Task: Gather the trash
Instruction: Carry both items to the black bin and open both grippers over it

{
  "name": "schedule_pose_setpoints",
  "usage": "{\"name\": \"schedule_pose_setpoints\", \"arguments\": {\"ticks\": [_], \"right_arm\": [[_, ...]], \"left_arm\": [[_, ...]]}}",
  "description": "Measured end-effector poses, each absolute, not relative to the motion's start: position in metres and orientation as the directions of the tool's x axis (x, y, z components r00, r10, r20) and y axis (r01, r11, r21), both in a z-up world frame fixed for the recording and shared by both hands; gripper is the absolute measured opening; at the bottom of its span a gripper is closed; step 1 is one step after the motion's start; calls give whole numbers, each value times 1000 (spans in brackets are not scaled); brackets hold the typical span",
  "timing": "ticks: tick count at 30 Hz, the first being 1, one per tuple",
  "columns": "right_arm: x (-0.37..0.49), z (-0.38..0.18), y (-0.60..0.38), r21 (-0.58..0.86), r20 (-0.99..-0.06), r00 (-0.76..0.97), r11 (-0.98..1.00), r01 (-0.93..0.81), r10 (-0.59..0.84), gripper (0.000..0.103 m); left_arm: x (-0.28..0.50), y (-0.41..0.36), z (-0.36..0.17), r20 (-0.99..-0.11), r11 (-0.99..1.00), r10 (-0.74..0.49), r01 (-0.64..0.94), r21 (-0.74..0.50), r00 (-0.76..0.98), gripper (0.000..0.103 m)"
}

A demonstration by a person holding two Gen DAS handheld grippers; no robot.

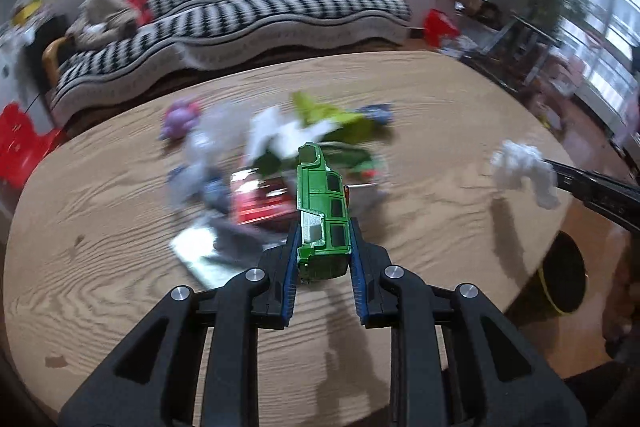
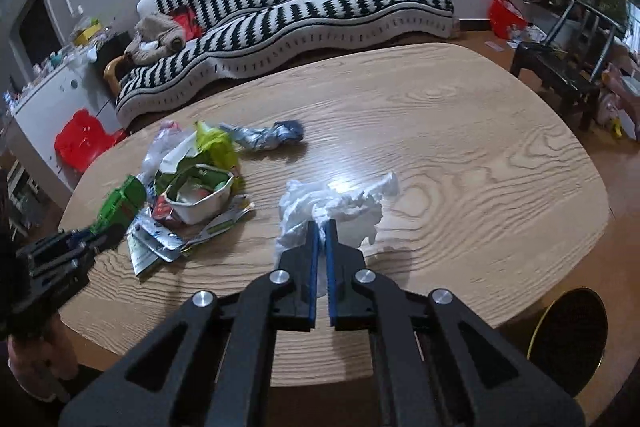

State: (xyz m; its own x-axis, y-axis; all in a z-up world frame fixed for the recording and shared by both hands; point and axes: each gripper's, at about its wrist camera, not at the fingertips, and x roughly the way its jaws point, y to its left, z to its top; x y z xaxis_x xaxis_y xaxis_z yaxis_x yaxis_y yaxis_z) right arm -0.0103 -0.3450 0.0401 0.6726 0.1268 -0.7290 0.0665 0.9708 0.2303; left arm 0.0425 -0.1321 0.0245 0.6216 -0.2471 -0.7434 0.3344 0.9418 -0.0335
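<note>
The left gripper (image 1: 323, 259) has its fingers clamped on a green toy truck (image 1: 322, 215), lifted over the desk (image 1: 420, 99). The right gripper (image 2: 322, 227) pinches a white tissue (image 2: 332, 207) above the desk, right of the wrapper pile (image 2: 192, 199). A black bin (image 2: 570, 339) stands at the near right.

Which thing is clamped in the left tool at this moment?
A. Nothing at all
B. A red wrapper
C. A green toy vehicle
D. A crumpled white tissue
C: in the left wrist view the left tool is shut on the green toy vehicle, lifted above the table; the white tissue is in the right tool instead.
</note>
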Motion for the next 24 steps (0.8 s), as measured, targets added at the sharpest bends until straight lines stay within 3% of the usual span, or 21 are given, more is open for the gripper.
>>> {"name": "schedule_pose_setpoints", "arguments": {"ticks": [8, 15, 24], "right_arm": [[-50, 57, -412, 260, -690, 722, 947, 188, 46, 5], [-125, 54, -508, 260, -682, 718, 872, 415, -139, 5], [-215, 0, -619, 277, -768, 600, 728, 627, -224, 5]], "left_arm": [[24, -220, 16, -727, 857, -380, 514, -43, 572, 22], [0, -335, 9, -736, 711, -525, 696, -101, 429, 22], [-57, -471, -23, -762, 508, -621, 834, -214, 183, 22]]}}
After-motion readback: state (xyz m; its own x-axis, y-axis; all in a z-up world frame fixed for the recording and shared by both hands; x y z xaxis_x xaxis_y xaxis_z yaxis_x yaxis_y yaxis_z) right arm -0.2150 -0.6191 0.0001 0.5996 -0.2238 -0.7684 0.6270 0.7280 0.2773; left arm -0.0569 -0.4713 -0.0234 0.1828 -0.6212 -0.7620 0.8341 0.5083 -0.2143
